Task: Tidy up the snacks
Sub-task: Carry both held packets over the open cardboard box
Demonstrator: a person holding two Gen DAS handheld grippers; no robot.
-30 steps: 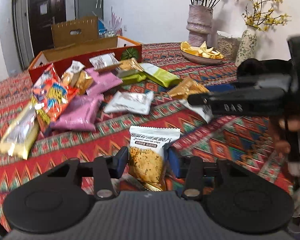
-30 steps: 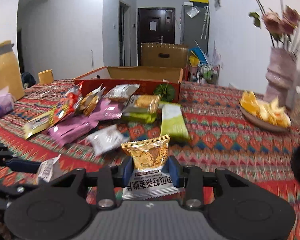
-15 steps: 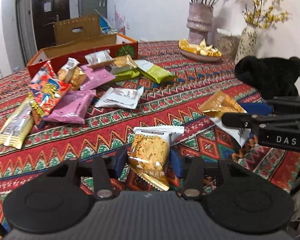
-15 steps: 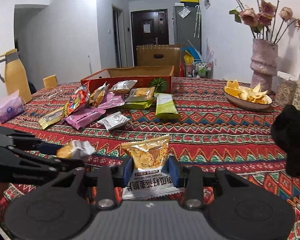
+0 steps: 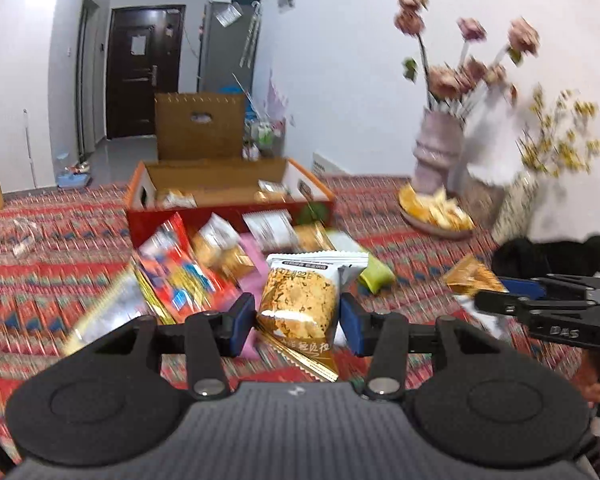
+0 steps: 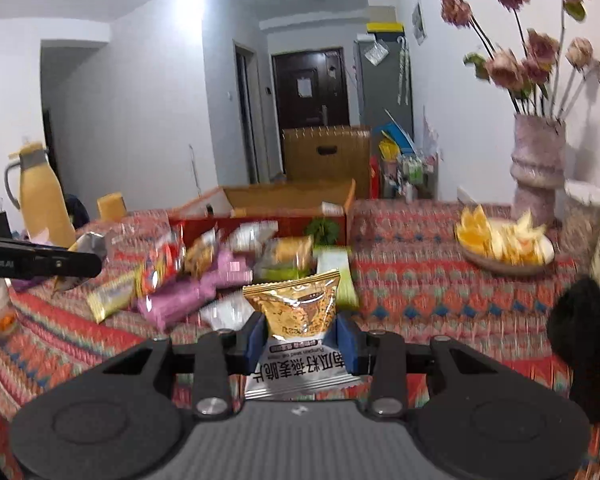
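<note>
**Two crisp packets held above the table**

Your left gripper (image 5: 298, 324) clamps one crisp packet (image 5: 300, 304), long axis upright, white end up, at lower centre. Your right gripper (image 6: 302, 338) clamps a second packet (image 6: 298, 320), also upright, gold end up. About nine loose snacks (image 5: 188, 276) lie mid-frame before one open red box (image 5: 228, 188). Bare patterned tablecloth (image 6: 412, 288) to the right, short of one fruit plate (image 6: 504, 256), leaves room.
</note>
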